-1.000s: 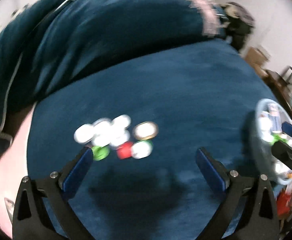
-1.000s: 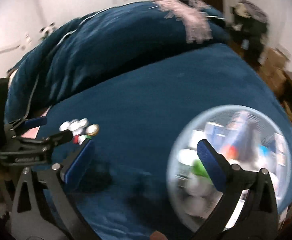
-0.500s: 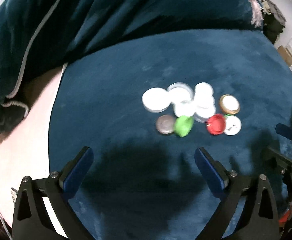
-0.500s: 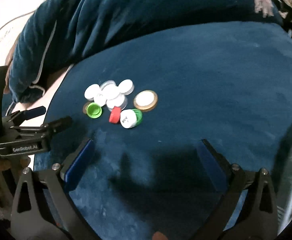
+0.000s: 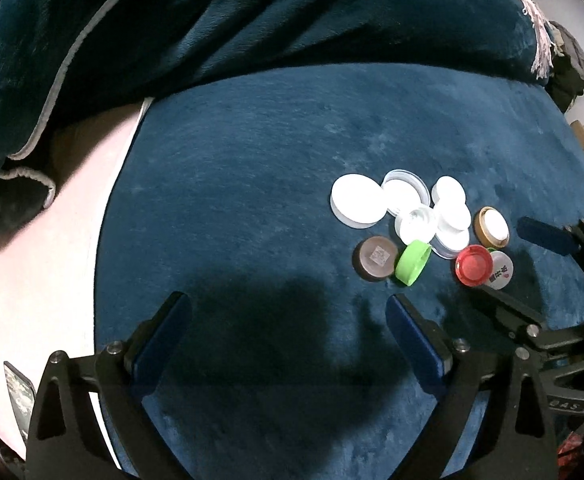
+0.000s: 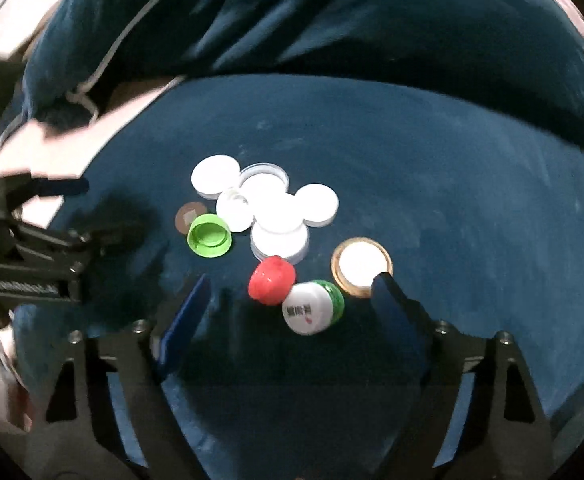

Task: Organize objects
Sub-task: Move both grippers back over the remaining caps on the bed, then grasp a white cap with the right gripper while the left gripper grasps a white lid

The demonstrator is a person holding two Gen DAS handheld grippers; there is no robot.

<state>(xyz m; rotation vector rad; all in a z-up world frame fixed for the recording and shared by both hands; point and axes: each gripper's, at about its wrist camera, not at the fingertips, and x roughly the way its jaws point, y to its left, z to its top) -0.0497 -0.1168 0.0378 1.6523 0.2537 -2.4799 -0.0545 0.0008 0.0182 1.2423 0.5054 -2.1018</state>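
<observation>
A bed takes up nearly all the scene, spread with a dark blue plush blanket (image 5: pixel 251 184). A rumpled blue quilt (image 5: pixel 251 16) with grey piping is heaped at the far side. A pale pink sheet (image 5: pixel 31 264) shows at left. The light is dim.

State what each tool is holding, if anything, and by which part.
Nothing is held. The left tool is open and empty; the right tool, jaws just closing, has no cap gripped.
</observation>
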